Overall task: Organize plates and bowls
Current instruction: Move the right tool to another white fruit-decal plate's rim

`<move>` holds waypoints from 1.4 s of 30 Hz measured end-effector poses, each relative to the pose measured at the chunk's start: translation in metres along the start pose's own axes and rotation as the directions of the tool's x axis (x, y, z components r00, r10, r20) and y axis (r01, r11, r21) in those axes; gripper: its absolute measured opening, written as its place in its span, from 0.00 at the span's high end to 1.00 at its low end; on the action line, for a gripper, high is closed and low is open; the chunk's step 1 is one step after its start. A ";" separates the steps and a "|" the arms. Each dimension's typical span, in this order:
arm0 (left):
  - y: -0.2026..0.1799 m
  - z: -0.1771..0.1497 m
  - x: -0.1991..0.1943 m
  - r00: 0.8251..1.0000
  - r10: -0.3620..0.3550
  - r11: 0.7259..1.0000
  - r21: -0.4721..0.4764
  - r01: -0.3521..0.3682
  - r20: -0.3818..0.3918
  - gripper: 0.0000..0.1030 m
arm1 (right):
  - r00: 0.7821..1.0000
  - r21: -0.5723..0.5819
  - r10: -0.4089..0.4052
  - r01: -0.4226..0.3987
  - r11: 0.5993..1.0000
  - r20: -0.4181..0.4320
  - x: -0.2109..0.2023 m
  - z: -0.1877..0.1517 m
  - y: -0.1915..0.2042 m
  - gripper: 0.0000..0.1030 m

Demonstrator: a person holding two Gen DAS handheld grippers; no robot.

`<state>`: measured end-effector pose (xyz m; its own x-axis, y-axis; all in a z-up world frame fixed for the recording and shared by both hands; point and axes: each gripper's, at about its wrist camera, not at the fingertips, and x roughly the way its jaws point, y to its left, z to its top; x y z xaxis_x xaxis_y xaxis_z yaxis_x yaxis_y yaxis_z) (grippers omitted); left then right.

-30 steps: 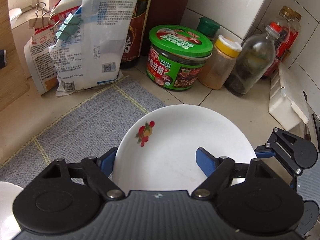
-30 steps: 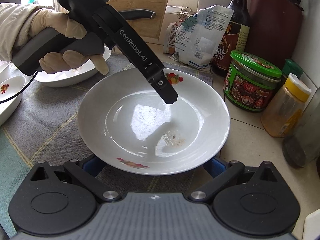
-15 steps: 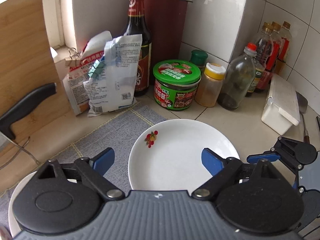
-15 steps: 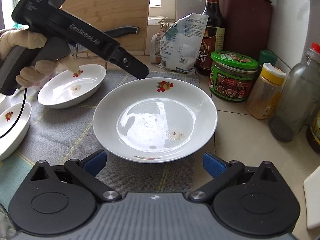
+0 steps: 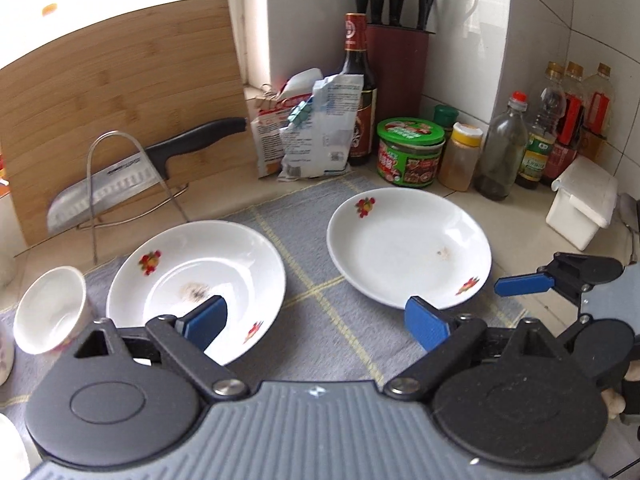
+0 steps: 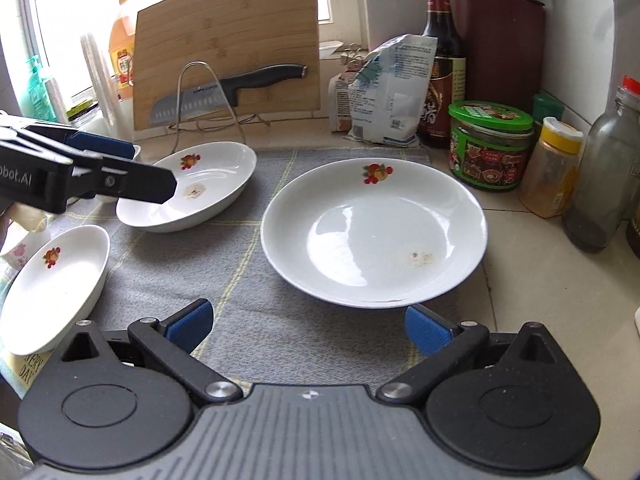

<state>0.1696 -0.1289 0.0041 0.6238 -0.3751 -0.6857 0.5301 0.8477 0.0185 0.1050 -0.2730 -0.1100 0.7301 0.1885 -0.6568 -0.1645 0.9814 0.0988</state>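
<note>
Left gripper, jaws spread and empty, has let go of the plate and backed off, leaving it on the mat beside the green jar, placement apparently done.

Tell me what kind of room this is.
Most likely a home kitchen counter: a dark red knife block against white tiles, a bamboo chopping board, and a green-lidded sauce jar.

Left gripper and right gripper both gape wide, empty.
</note>
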 end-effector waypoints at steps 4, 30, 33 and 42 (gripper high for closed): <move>0.010 -0.026 -0.018 0.999 0.035 0.999 -0.026 -0.035 -0.007 0.08 | 0.999 0.001 0.032 -0.032 0.999 -0.011 0.001 0.000 0.018 0.00; 0.112 -0.147 -0.115 0.998 0.038 0.997 -0.066 -0.042 -0.048 0.07 | 0.989 0.009 0.110 -0.109 0.994 -0.099 0.022 -0.009 0.157 0.00; 0.124 -0.162 -0.116 0.998 0.018 0.997 -0.069 -0.022 -0.067 0.07 | 0.986 0.022 0.116 -0.114 0.993 -0.121 0.029 -0.009 0.167 0.00; 0.132 -0.189 -0.094 0.993 -0.052 0.999 -0.018 0.051 -0.109 0.08 | 0.977 0.038 0.124 -0.119 0.992 -0.174 0.036 -0.011 0.193 0.00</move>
<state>0.0725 0.0895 -0.0659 0.5287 -0.3756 -0.7612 0.5505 0.8343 -0.0293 0.0926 -0.0771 -0.1231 0.5773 0.2995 -0.7596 -0.2251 0.9526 0.2044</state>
